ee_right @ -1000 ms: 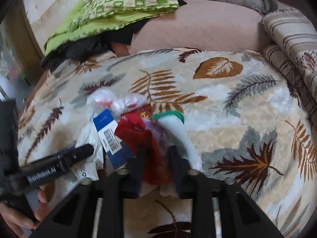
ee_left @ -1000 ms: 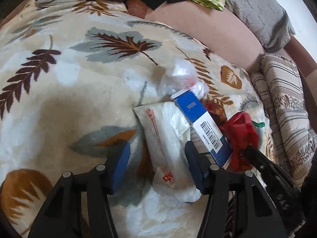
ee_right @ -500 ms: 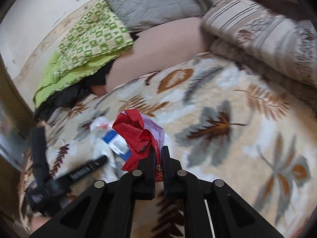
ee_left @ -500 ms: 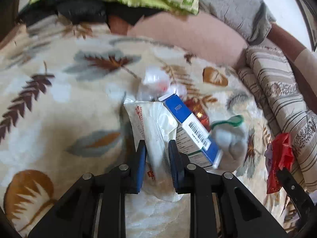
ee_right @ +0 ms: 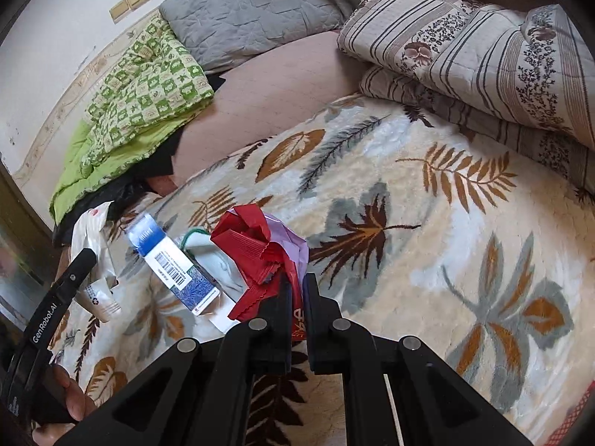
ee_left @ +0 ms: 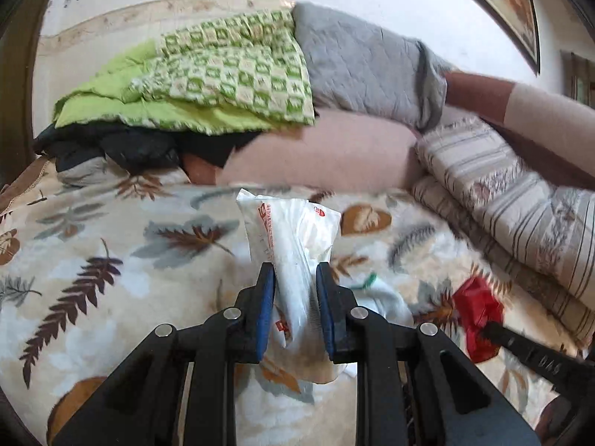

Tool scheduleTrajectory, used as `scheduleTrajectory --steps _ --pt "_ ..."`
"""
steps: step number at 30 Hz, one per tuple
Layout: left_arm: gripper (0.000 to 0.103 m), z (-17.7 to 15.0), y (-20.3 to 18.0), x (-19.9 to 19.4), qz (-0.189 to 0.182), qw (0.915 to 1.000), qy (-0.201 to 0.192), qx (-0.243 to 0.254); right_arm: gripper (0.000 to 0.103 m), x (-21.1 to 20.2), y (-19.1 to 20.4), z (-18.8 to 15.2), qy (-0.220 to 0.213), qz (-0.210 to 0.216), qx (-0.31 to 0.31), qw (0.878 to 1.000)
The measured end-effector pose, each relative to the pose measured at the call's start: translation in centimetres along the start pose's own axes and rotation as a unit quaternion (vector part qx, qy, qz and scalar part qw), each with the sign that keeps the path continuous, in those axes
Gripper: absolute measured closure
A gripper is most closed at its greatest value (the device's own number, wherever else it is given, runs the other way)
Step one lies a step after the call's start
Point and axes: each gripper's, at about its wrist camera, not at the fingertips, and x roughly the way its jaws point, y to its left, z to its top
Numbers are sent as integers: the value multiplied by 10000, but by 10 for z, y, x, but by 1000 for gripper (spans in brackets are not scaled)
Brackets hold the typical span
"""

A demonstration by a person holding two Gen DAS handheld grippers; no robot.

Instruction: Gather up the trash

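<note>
Jaws of left gripper (ee_left: pixel 295 290) pinch white wrapper (ee_left: pixel 297 238), right gripper (ee_right: pixel 296 297) red wrapper (ee_right: pixel 260 249).

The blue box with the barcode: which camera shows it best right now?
The right wrist view: the blue box lies in full sight on the leaf-print blanket, barcode up. In the left wrist view I cannot make it out behind the white bag.

"GenRobot.AI" on left gripper (ee_right: pixel 55 308) arm; barcode on blue/white box (ee_right: pixel 174 264), digits unreadable; red print on white packet (ee_left: pixel 293 245) illegible
</note>
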Motion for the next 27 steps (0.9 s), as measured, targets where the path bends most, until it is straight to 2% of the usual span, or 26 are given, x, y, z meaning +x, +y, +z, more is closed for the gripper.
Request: scheduleTrajectory --steps 2,4,7,14,21,27 --pt "81 -4 -10 5 -213 9995 223 118 97 -3 1 0 -28 -25 -44 10000" --pt "81 -13 -22 6 -145 9989 314 310 97 -5 1 1 -53 -60 -86 9999" --pt "81 -24 -37 10 -260 9970 525 503 97 -14 -4 0 -84 -109 25 9999" --pt "81 -39 -60 1 -160 9928 530 1063 97 -45 -3 -14 -223 -381 42 9990" --pt "81 -38 -58 6 -108 9927 609 1038 97 -31 -5 -22 -124 -669 -208 9975" --pt "81 -39 -59 10 -46 9919 675 1077 97 -21 -14 -14 -104 -639 -211 9977"
